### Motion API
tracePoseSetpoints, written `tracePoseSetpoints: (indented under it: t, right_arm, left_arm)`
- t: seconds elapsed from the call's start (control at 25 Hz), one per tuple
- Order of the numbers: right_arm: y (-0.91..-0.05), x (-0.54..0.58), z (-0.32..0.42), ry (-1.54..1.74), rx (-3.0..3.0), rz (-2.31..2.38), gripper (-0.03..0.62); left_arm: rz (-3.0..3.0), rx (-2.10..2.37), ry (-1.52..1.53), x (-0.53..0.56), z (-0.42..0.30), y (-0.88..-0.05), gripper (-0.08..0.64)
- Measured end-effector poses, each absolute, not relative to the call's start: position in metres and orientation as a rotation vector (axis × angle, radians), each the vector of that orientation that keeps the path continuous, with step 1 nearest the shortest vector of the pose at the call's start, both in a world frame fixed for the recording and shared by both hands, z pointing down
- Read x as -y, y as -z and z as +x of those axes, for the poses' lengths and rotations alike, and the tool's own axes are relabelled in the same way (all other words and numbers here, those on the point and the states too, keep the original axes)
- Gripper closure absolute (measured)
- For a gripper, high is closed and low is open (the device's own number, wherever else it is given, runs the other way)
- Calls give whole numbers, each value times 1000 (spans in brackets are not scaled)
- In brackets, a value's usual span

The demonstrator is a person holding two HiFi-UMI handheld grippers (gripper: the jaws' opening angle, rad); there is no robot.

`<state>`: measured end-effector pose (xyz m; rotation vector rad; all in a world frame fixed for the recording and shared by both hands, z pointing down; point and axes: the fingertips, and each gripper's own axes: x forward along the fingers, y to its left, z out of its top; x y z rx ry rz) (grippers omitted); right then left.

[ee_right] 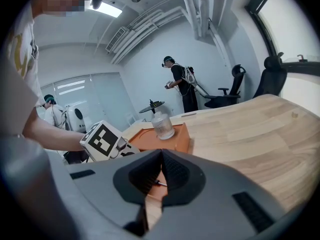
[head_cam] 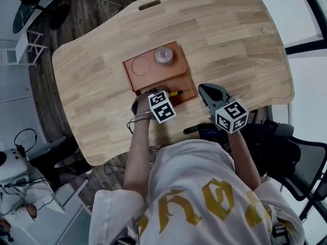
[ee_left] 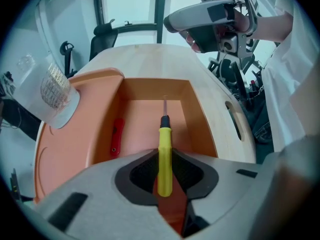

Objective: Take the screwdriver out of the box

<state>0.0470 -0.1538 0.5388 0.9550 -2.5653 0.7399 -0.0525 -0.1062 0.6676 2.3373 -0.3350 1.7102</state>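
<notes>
From the head view, a flat orange plastic box (head_cam: 131, 71) lies in the middle of the pale wooden table (head_cam: 230, 45). At its 10 o'clock corner there is an empty round recess (head_cam: 140, 65). At 1 o'clock a clear plastic cup (head_cam: 163, 55) stands upside down, as it seems. Along the 6 o'clock side runs a long compartment, and the slim screwdriver with a yellow plastic handle (head_cam: 179, 92) lies in it with the metal tip towards 3 o'clock. The left gripper (head_cam: 152, 95) reaches steeply down into this compartment. The right gripper (head_cam: 207, 91) waits near the box, at its 4 o'clock.

In the left gripper view, the two dark ribbed pads are pressed on the rear part of the yellow handle, so this claw is clamped on the screwdriver. The shaft points to 12 o'clock and rests inside the compartment. A small red piece (ee_left: 116, 136) lies at 10 o'clock of the handle; I cannot tell what it is.

In the right gripper view, the jaws meet at their tips and hold nothing. Only the box and the cup are seen behind them.

I judge the screwdriver light and stiff, with a smooth handle that may slip. The handle is the right place to hold it. But the grip is near the end, so the tool may swing when lifted.
</notes>
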Motion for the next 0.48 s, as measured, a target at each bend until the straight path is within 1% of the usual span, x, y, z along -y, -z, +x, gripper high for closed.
tracePoseSetpoints:
  t: [0.16, 0.48]
  right_arm:
    - [-532, 147, 44, -725, 2574, 953, 580]
    - [-526, 145, 36, -675, 2571, 974, 580]
  left_arm:
    - [2321, 509, -1627, 109, -64, -657, 477]
    - [2332, 640, -1479, 105, -69, -638, 477]
